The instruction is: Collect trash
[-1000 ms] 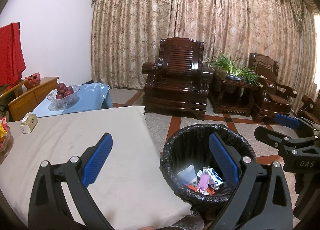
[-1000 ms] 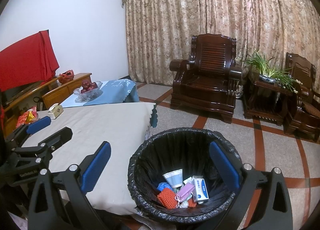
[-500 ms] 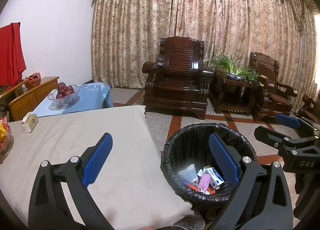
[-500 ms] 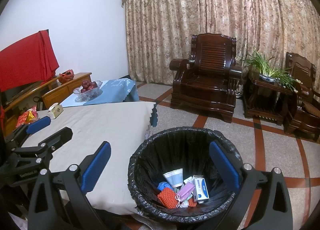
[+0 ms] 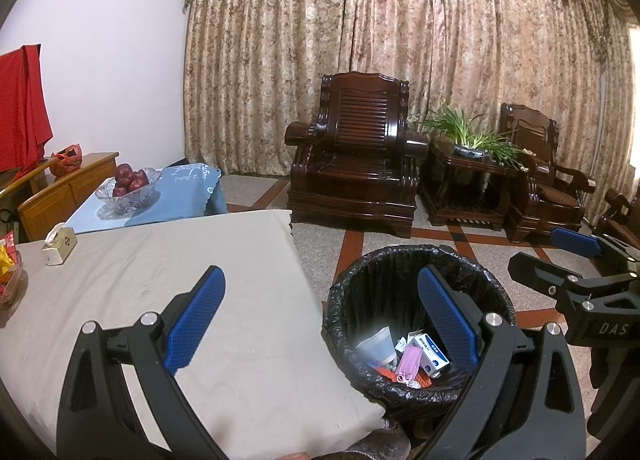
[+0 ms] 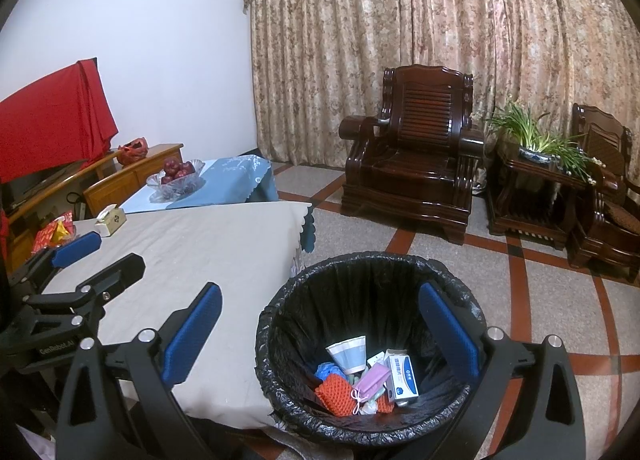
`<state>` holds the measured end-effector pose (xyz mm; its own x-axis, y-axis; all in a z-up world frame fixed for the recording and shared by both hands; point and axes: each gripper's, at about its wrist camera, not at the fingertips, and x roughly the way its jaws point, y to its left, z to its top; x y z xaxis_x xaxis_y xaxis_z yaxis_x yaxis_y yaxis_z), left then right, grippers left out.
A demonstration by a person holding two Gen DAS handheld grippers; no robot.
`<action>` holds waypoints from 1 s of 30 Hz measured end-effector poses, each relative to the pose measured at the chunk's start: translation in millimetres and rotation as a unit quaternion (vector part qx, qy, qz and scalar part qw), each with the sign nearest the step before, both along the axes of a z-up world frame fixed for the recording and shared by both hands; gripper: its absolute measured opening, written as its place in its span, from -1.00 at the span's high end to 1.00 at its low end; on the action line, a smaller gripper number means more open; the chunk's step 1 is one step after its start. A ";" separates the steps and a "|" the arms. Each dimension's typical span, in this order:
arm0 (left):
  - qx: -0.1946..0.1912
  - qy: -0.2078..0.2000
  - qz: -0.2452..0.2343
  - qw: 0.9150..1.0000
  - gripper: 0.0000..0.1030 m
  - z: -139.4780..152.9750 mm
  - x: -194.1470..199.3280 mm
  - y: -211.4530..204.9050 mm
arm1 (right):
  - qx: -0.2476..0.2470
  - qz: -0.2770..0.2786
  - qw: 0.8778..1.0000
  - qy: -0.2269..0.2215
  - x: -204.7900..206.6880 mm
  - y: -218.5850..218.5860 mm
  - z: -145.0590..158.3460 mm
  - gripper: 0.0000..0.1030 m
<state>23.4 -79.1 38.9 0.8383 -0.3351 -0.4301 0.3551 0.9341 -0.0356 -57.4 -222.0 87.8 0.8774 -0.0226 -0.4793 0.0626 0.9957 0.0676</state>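
Our left gripper (image 5: 320, 316) and right gripper (image 6: 320, 330) have fingers apart, holding nothing. The trash (image 6: 370, 380) lies in the bin (image 6: 280, 324), lower centre. We judge collecting finished; next, only withdraw.

Right gripper (image 6: 320, 330) hung over black-lined trash bin (image 6: 372, 268), jaws spread wide, nothing between blue pads (image 6: 192, 334). Inside bin: paper cup (image 6: 348, 352), white-blue box (image 6: 403, 376), purple mask (image 6: 374, 380), orange mesh sleeve (image 6: 335, 396). Left gripper (image 6: 76, 260) at left over beige-covered table (image 6: 192, 244), jaws apart, empty. Tissue box (image 6: 110, 220) near table's far edge.
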 end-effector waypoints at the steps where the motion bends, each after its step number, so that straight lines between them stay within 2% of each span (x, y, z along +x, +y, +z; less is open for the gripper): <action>1: 0.000 0.000 0.000 1.000 -0.83 0.1 0.6 -0.3 | 0.000 0.000 1.000 0.000 0.3 -0.1 0.0 -0.88; 30: 0.000 0.002 0.000 1.000 -0.83 3.4 0.1 0.4 | -0.001 0.001 1.000 0.002 1.0 1.4 0.7 -0.88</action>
